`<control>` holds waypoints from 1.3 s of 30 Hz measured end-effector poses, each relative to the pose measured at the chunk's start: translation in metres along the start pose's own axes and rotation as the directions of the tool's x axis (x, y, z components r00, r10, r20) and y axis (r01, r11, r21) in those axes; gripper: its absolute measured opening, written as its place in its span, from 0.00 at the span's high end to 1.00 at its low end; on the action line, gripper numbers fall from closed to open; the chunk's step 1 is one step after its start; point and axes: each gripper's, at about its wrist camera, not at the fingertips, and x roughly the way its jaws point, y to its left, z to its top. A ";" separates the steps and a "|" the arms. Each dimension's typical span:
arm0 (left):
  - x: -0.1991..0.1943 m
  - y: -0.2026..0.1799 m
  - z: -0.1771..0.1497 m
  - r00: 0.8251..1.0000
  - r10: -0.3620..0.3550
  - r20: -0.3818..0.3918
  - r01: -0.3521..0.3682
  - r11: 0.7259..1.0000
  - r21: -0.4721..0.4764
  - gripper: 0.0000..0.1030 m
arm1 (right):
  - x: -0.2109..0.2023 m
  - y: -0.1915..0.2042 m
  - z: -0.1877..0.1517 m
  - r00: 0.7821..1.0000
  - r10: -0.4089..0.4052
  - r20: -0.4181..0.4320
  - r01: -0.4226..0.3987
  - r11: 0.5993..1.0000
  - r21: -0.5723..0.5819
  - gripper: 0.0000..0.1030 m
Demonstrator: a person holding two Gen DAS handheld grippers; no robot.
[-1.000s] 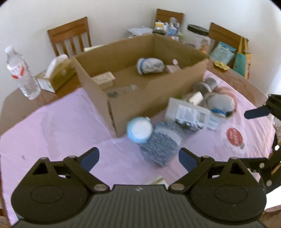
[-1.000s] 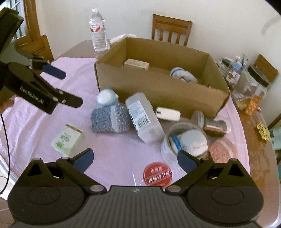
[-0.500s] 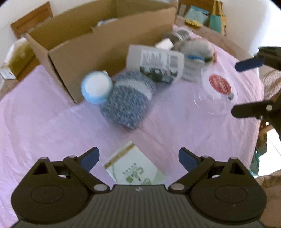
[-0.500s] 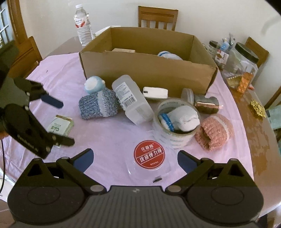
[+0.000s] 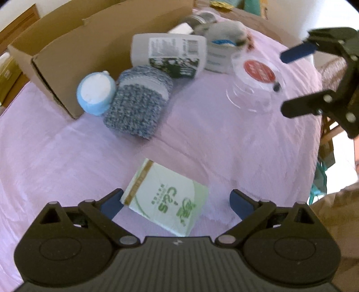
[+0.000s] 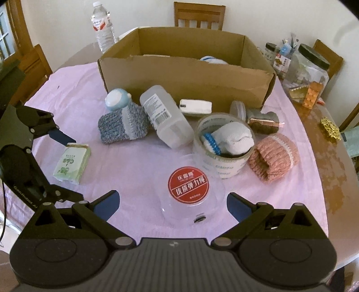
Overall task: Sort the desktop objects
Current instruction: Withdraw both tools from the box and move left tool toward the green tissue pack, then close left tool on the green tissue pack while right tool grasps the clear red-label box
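Observation:
A green-and-white tissue pack (image 5: pixel 166 200) (image 6: pixel 71 161) lies flat on the pink cloth. My left gripper (image 5: pixel 176 202) (image 6: pixel 67 166) is open and straddles it, one finger on each side, not gripping. My right gripper (image 6: pixel 172 205) (image 5: pixel 298 78) is open just in front of a clear round tub with a red label (image 6: pixel 188 191) (image 5: pixel 258 74). Behind stand an open cardboard box (image 6: pixel 186 76) (image 5: pixel 89 45), a blue knitted roll (image 6: pixel 123 125), a light-blue ball (image 6: pixel 116 98), a lying plastic bottle (image 6: pixel 163 114), a tape roll holding a white sock (image 6: pixel 224 143) and a pink knitted roll (image 6: pixel 273 157).
A small white box (image 6: pixel 195 106) and a lidded jar (image 6: pixel 258 116) lie by the box's front wall. A water bottle (image 6: pixel 103 27) stands behind the box on the left. Jars and clutter (image 6: pixel 307 71) fill the right, on bare wood. Wooden chairs (image 6: pixel 199 14) ring the table.
My left gripper has dropped and pulled back from the box until the tissue pack lies between its fingers. My right gripper has come lower and nearer to the red-labelled tub.

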 end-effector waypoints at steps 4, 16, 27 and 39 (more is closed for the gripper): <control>-0.002 -0.004 -0.007 1.000 -0.005 0.000 0.005 1.000 0.021 0.04 | 0.008 -0.003 -0.003 1.000 0.005 -0.028 -0.005 1.000 -0.004 0.00; -0.006 0.003 -0.015 1.000 -0.020 0.017 0.019 0.998 0.058 0.04 | 0.043 -0.016 -0.023 0.992 0.012 -0.126 -0.021 0.998 -0.066 0.00; -0.010 0.010 -0.008 1.000 -0.017 0.026 0.015 0.998 0.067 0.02 | 0.058 -0.024 -0.005 0.993 0.078 -0.088 -0.094 0.977 -0.193 0.00; -0.016 0.009 -0.013 1.000 -0.014 0.012 0.013 0.999 0.052 0.05 | 0.061 -0.014 0.007 0.986 0.092 -0.141 -0.124 0.963 -0.238 0.00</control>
